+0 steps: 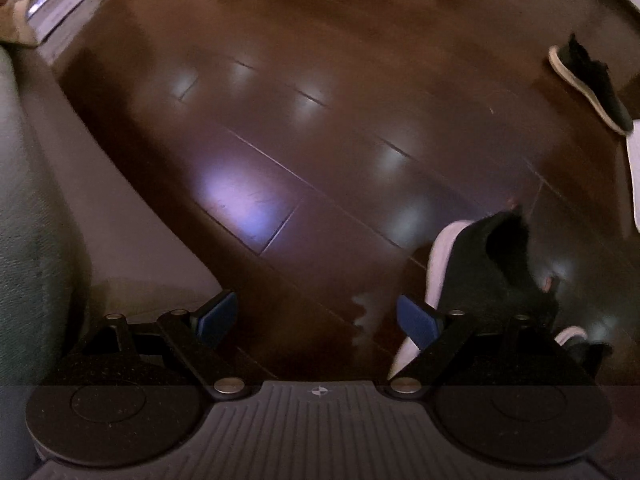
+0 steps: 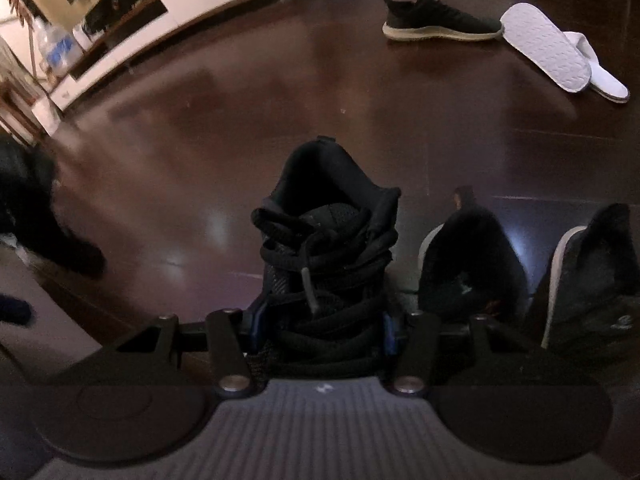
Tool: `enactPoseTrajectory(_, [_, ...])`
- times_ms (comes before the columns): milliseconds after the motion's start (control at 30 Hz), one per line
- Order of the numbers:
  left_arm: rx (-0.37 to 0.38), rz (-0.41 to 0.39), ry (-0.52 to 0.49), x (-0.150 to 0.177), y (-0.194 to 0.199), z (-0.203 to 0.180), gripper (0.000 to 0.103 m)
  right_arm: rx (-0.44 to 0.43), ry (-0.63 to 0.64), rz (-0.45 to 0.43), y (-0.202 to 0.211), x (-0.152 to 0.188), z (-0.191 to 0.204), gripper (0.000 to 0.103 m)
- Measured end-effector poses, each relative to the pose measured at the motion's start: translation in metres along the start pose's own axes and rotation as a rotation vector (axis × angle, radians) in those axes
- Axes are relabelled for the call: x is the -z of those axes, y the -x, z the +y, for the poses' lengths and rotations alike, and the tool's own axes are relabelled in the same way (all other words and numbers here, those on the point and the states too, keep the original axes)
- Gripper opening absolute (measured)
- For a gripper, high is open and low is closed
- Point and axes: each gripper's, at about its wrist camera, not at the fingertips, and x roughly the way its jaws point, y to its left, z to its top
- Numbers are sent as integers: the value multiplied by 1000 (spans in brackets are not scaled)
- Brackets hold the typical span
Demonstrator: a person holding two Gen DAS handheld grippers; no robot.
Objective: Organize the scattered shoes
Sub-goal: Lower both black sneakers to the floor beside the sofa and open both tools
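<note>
Clamping across the laced midfoot of a black high-top sneaker (image 2: 326,256), the right tongs (image 2: 320,328) are gripping it from both sides, blue pads pressed into the upper just below the tongue. Holding it there, low and near the shoe's middle, is likely keeping the weight balanced so the heel is not swinging as it is being set down. The sneaker is pointing away from the camera, its collar standing upright above the dark wooden floor (image 2: 200,120).

Just beside it on the right, two dark shoes with pale soles (image 2: 468,264) (image 2: 592,280) are standing parallel, toes the same way; the gripped sneaker seems to be joining that row, which would explain its matching orientation.

Farther off, toward the far part of the floor, a black low sneaker with a tan sole (image 2: 440,20) is lying with its toe touching a pair of white slippers (image 2: 560,56), one flipped sole-up. These are waiting to be sorted.

The left tongs (image 1: 316,320) are hanging released and empty over bare floor, one pale-soled shoe (image 1: 480,268) just beside the right finger, probably kept clear for the next pickup.
</note>
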Motion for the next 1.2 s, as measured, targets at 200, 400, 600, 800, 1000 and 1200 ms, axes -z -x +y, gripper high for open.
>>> enactPoseTrajectory(200, [14,-14,5,-1,4,-8,91,93,25,20,-39,19,7,54])
enactPoseTrajectory(400, [33,12,-34,3,0,-21,91,142,45,45,-56,28,9,54])
enactPoseTrajectory(600, [45,7,-45,-2,-5,-24,91,178,-3,86,-66,30,-3,54])
enactPoseTrajectory(800, [61,20,-44,2,-1,-13,91,194,-64,121,-75,19,-17,54])
enactPoseTrajectory(1000, [72,17,-49,2,7,-13,91,171,-71,151,-80,7,-30,56])
enactPoseTrajectory(1200, [101,32,-32,3,7,-18,91,130,-95,206,-84,-13,-48,65])
